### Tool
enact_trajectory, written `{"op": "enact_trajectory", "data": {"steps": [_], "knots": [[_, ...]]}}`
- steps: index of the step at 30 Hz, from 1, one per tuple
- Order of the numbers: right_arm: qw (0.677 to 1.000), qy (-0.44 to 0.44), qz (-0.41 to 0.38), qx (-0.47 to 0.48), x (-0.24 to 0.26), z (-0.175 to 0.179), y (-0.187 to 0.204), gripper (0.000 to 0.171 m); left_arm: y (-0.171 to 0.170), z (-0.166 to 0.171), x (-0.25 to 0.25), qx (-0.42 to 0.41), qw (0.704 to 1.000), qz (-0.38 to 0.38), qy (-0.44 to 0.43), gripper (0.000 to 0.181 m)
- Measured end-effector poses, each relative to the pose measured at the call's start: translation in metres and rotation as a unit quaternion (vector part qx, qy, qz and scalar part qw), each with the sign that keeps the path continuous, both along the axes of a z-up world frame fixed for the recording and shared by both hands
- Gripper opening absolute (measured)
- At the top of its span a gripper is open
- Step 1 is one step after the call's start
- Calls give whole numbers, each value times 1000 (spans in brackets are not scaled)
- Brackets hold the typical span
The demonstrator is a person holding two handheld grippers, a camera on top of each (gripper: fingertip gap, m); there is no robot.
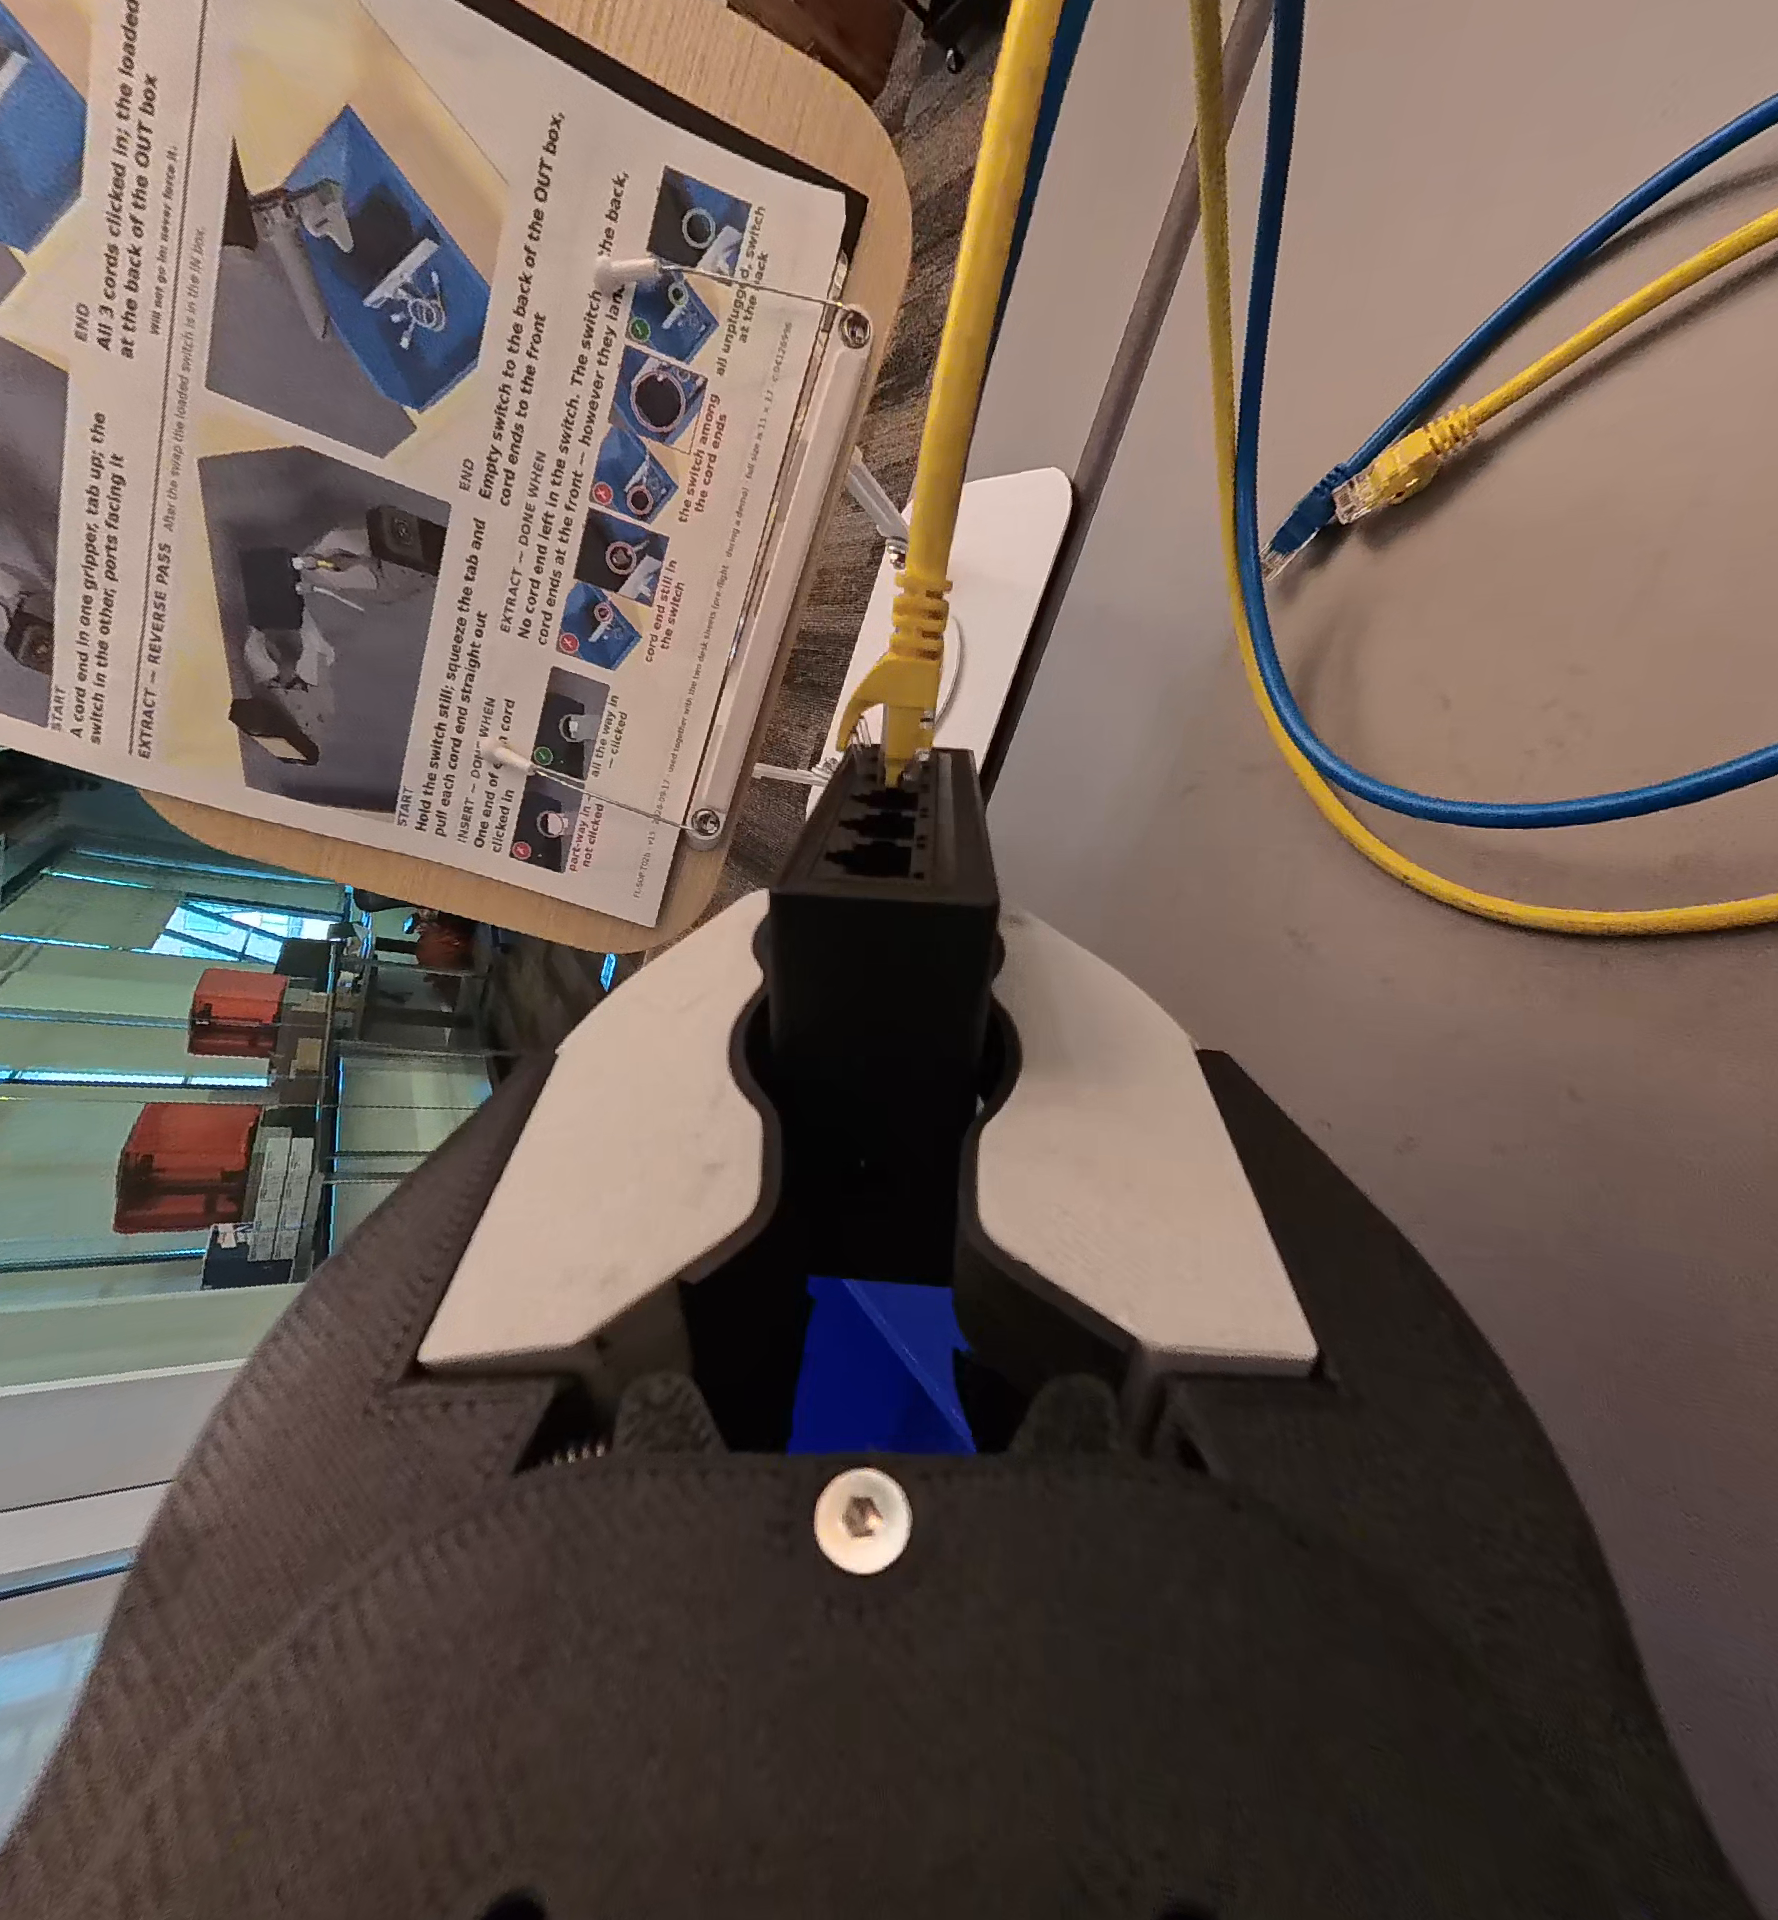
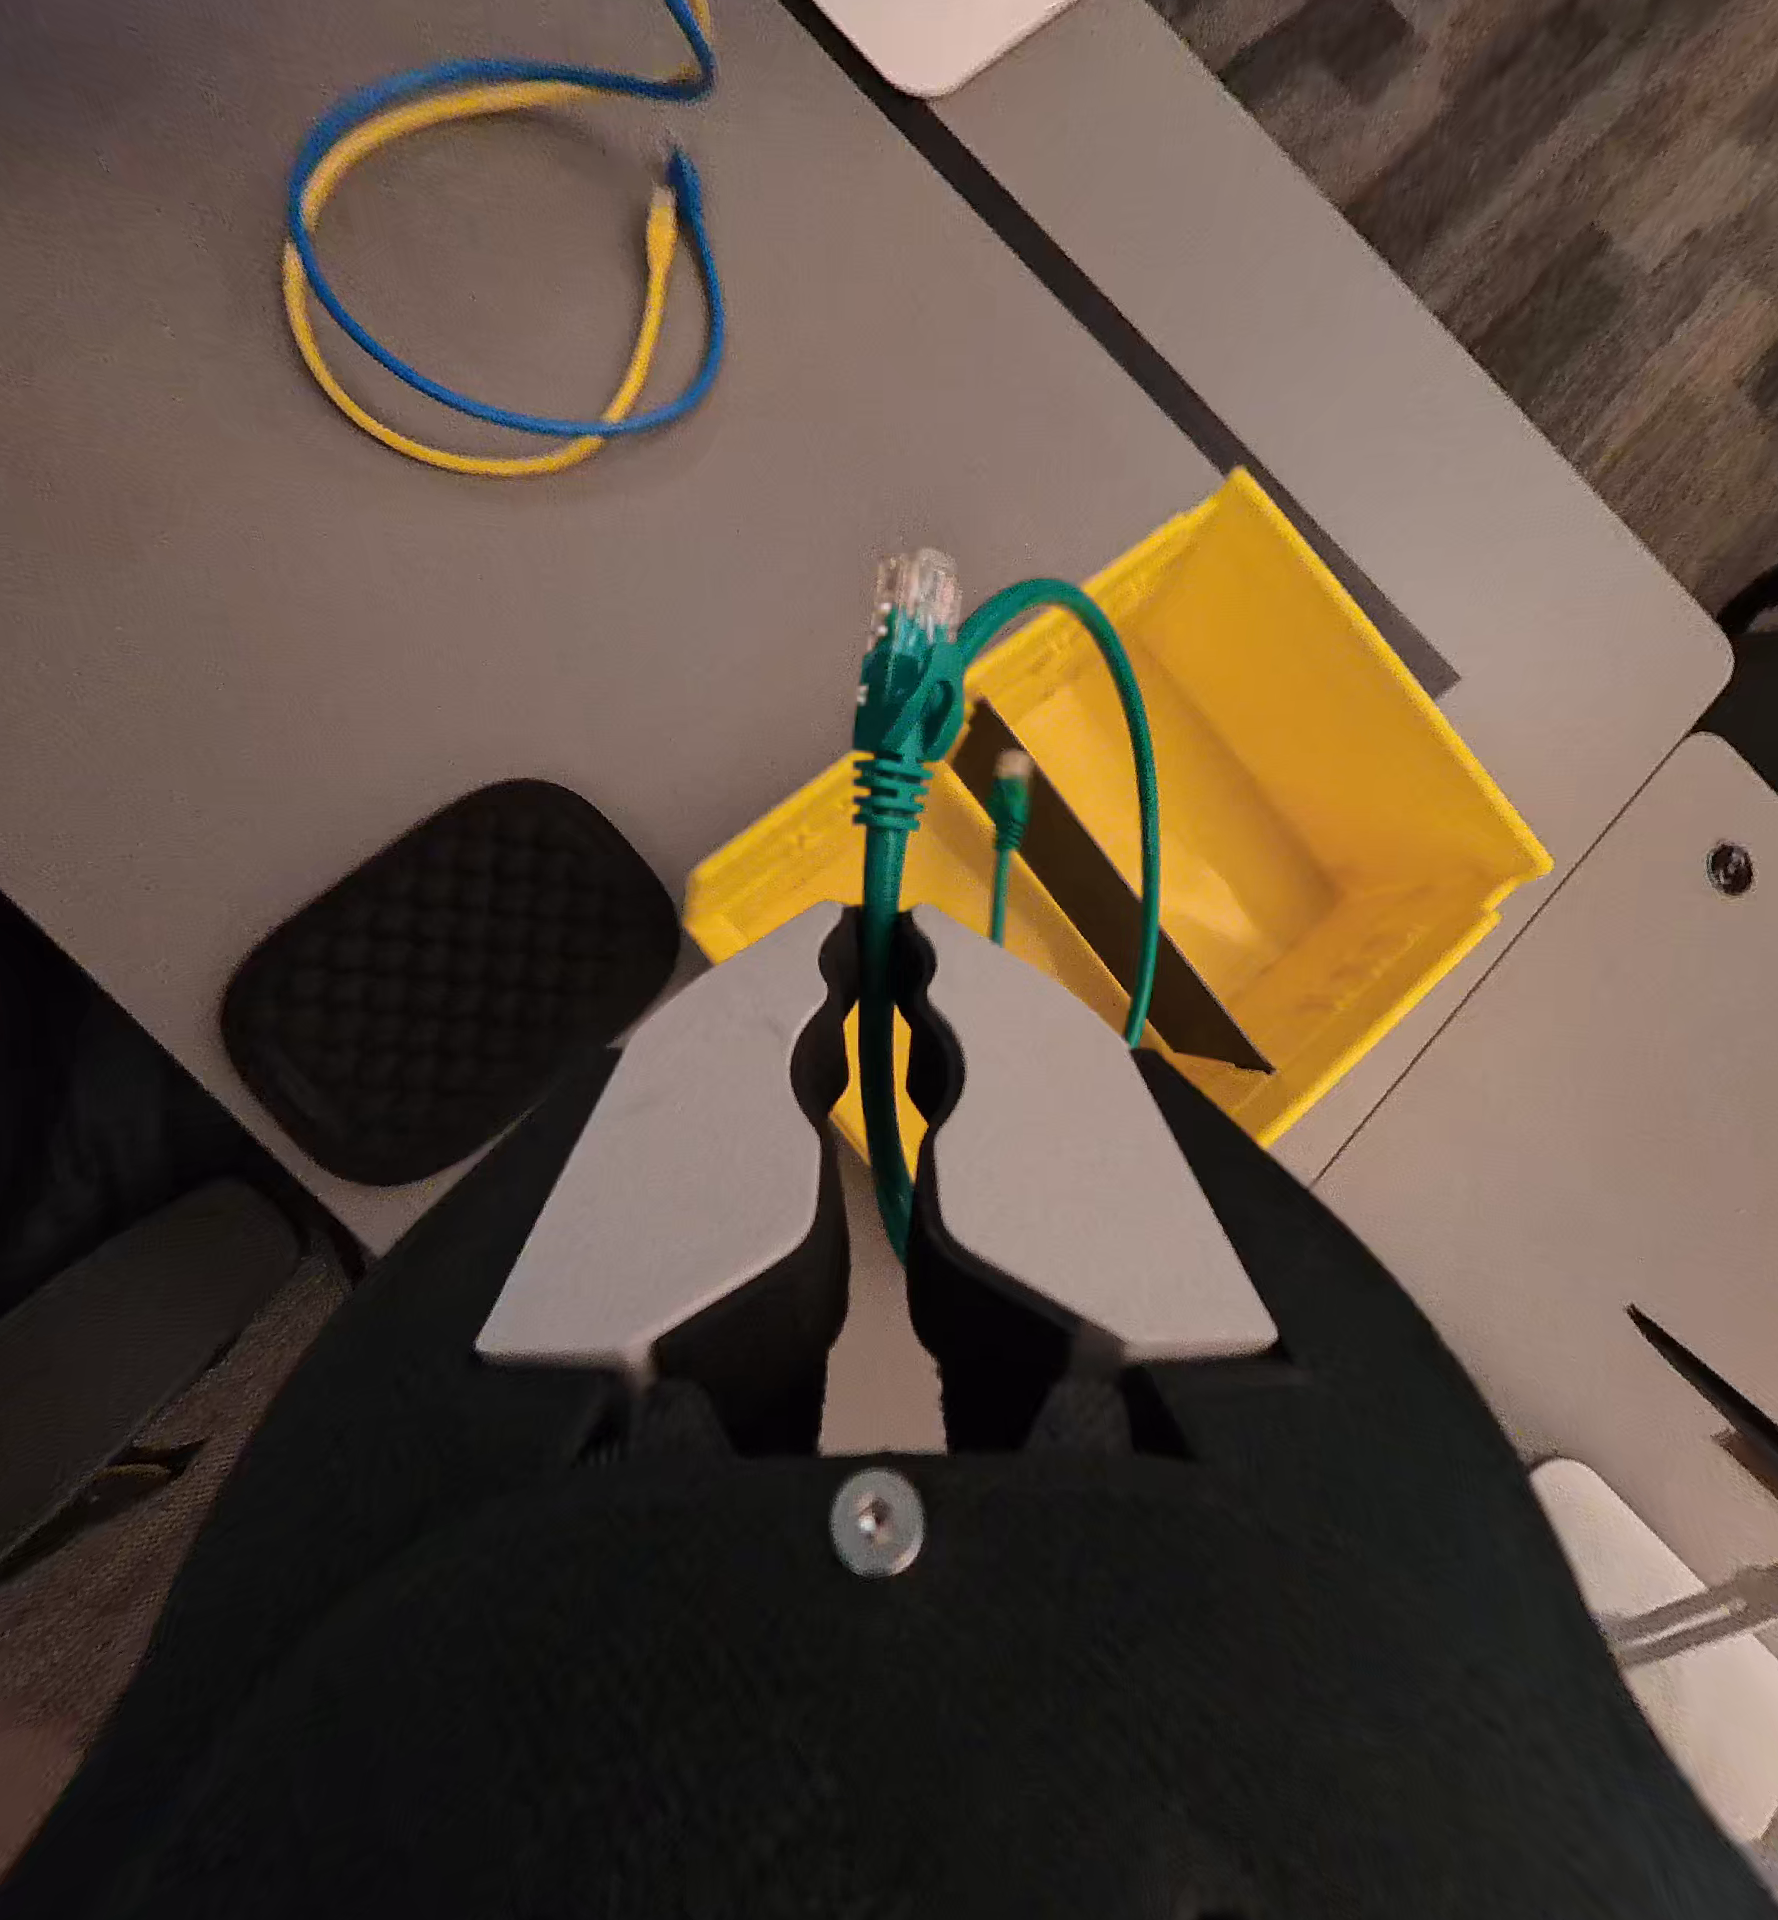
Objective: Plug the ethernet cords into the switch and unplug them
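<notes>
Spreading under both views, the grey worktop (image 2: pixel 189 644) carries a yellow bin (image 2: pixel 1384 831) at its right edge, with a dark divider inside; just left of it, at the near edge, lies a black quilted pad (image 2: pixel 449 977). Off the worktop's far edge stands a wooden board with a printed instruction sheet (image 1: pixel 397 416). The left gripper (image 1: pixel 880 935) has its fingers closed on the black ethernet switch (image 1: pixel 890 883), held off the worktop with the ports facing away; a yellow cord (image 1: pixel 952 436) is plugged into the farthest port. A blue cord (image 2: pixel 511 405) and a second yellow cord (image 2: pixel 428 442) lie looped together toward the far edge, their plugs free. The right gripper (image 2: pixel 874 920) pinches the green cord (image 2: pixel 890 852) just behind its clear plug, above the bin's near-left corner; its other end hangs over the bin.
</notes>
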State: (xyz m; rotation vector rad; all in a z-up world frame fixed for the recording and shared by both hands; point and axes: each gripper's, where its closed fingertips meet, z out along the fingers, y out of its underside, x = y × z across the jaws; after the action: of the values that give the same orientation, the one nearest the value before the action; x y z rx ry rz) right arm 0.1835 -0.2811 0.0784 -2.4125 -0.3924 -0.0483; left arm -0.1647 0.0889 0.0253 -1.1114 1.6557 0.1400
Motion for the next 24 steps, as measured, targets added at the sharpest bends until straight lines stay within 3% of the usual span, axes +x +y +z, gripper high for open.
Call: {"op": "enact_trajectory", "data": {"steps": [4, 8, 16, 20, 24], "knots": [[997, -9, 38, -69, 7, -45, -2, 7, 0, -2, 1, 0, 1000, 0, 3, 30], [979, 36, 88, -182, -5, -93, -11, 7, 0, -3, 2, 0, 1000, 0, 7, 30], [941, -68, 110, -313, 12, -172, -7, 9, -4, -6, 6, 3, 1000, -4, 15, 30], [926, -78, 106, -354, 11, -198, -15, 24, -7, -6, 7, 2, 1000, -8, 16, 30], [937, -86, 91, -325, 12, -186, -16, 29, -9, -7, 8, -7, 1000, -15, 13, 30]]}}
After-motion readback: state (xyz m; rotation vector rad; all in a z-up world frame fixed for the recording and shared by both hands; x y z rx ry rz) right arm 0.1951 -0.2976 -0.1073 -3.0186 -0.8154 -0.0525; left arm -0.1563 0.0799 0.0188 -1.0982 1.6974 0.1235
